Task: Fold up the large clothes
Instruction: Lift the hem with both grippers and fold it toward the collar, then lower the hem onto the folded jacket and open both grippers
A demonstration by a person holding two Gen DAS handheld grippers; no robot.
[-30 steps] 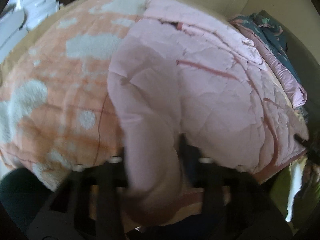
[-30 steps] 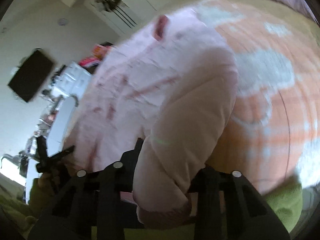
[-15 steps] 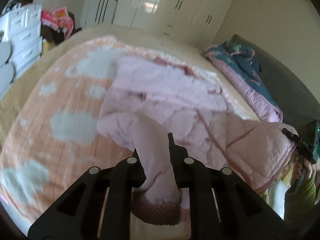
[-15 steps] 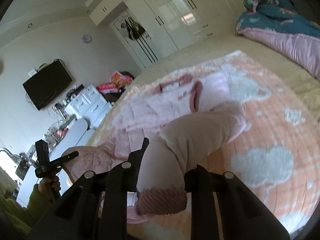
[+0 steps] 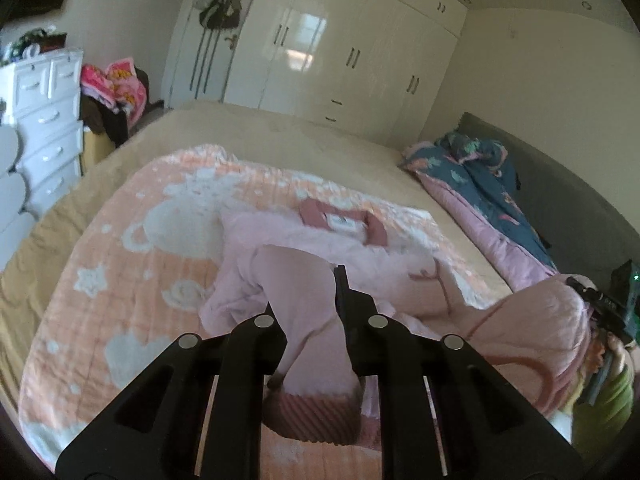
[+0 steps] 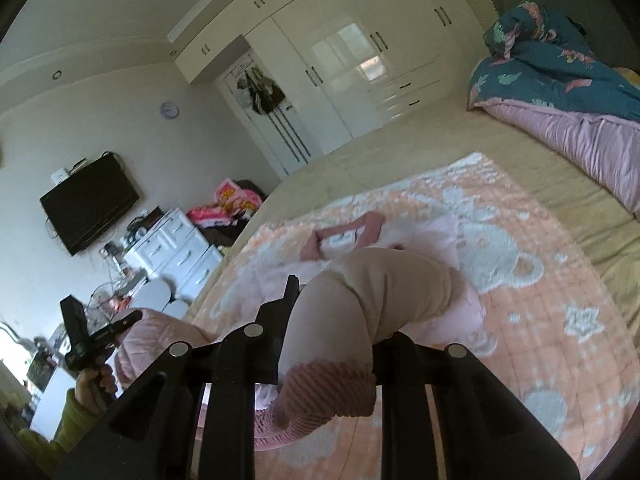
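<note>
A pink quilted jacket (image 5: 280,240) lies spread on an orange blanket (image 5: 132,280), its darker collar (image 5: 340,222) at the far end. My left gripper (image 5: 306,292) is shut on one sleeve (image 5: 308,332), lifted off the blanket, with the ribbed cuff (image 5: 316,416) hanging near the camera. My right gripper (image 6: 344,304) is shut on the other sleeve (image 6: 384,296), whose cuff (image 6: 328,392) droops below the jaws. Each view also shows the other gripper (image 5: 580,286) (image 6: 132,318) at its edge, held by a hand in a green sleeve (image 6: 80,412).
The blanket lies on a bed with a beige sheet (image 5: 280,140). Folded blue and pink quilts (image 5: 480,192) lie along the right side by the headboard. A white dresser (image 5: 44,120), a clothes pile (image 5: 112,84), a wardrobe (image 5: 340,52) and a wall TV (image 6: 88,204) stand beyond.
Both grippers have risen and tilted up, lifting the sleeves off the blanket. Their jaws closed tighter on the sleeves early on. More of the room now shows.
</note>
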